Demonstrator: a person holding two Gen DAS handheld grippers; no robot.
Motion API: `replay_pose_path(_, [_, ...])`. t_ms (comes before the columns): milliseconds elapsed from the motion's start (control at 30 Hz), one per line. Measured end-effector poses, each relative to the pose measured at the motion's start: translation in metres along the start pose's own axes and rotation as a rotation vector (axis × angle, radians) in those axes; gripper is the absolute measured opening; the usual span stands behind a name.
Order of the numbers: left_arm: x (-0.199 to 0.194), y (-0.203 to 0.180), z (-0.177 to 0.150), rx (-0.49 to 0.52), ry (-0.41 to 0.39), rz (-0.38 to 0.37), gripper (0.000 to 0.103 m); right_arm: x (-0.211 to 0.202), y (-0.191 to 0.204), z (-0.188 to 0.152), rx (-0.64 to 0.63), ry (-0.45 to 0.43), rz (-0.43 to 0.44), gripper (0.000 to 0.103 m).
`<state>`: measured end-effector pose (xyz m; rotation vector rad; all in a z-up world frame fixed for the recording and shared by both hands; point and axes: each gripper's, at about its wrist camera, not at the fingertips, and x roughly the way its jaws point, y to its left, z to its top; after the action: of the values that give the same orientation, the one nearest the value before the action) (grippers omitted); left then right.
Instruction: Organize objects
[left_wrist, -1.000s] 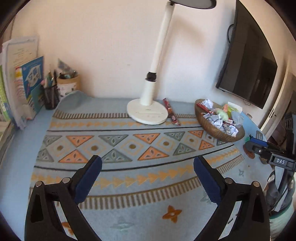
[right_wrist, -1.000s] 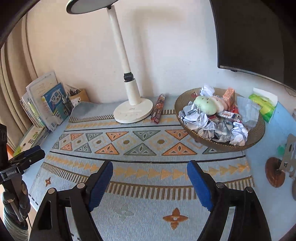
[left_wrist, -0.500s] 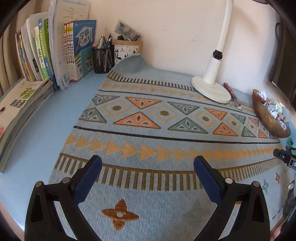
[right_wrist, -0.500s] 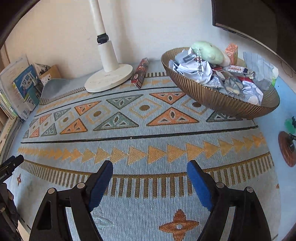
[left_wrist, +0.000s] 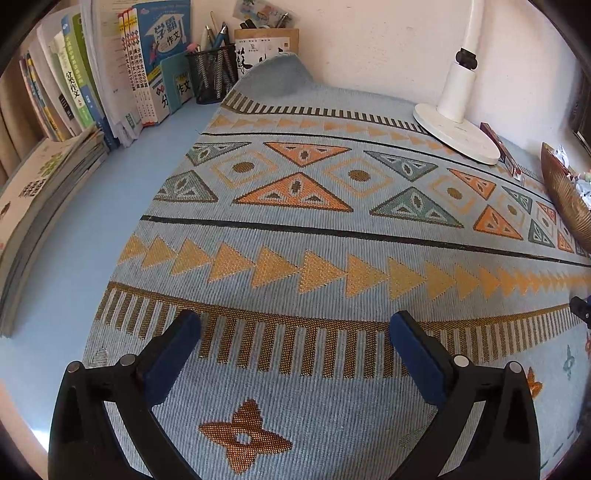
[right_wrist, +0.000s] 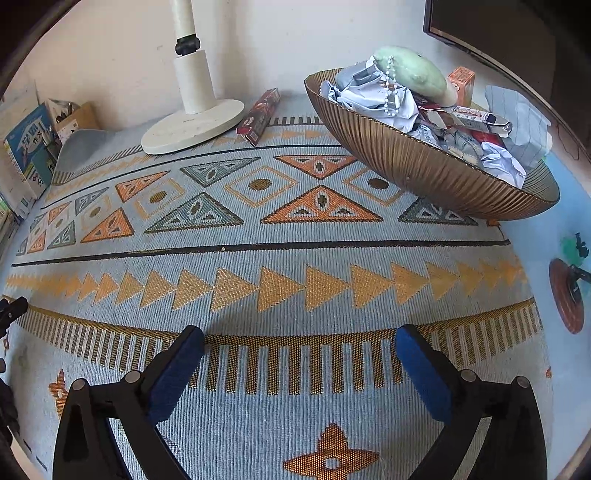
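Note:
A ribbed brown bowl (right_wrist: 424, 166) stands at the right of the patterned mat (right_wrist: 295, 258), heaped with crumpled papers, wrappers, a pale green plush and a bead string. Its edge also shows in the left wrist view (left_wrist: 565, 195). A dark red snack box (right_wrist: 260, 114) lies beside the white lamp base (right_wrist: 192, 127). My right gripper (right_wrist: 299, 339) is open and empty, low over the mat's near edge, well short of the bowl. My left gripper (left_wrist: 293, 325) is open and empty, low over the mat's left near part.
Books (left_wrist: 110, 74) stand and lie stacked at the left, with a mesh pen cup (left_wrist: 212, 74) and a card holder (left_wrist: 266, 48) behind the mat. A monitor (right_wrist: 517, 33) hangs at the right. A brown disc stand (right_wrist: 567, 295) sits on the blue desk right of the mat.
Both grippers have dropped lower and closer to the mat. The left view has swung left towards the books; the right view has closed in on the bowl. Both stay open.

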<state>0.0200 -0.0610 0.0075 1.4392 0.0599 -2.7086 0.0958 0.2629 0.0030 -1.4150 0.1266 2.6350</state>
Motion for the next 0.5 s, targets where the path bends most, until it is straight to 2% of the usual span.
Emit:
replay_pose_path(133, [-0.0001,0.0001,0.0004,-0.008,0.004,0.006,0.103,-0.0006,0.0022,-0.0021,-0.051,-0.028,0.017,0.103])
replay_pose_path(200, [-0.0004,0.0002,-0.0008,-0.013,-0.019,0.009,0.103,-0.0009,0.0015,-0.0026,-0.052,-0.046,0.018,0.103])
replay_pose_path(500, [-0.0004,0.0007,0.0002,-0.014,-0.031,0.006,0.103,-0.0004,0.0040,-0.0033,-0.051,-0.046,0.017,0.103])
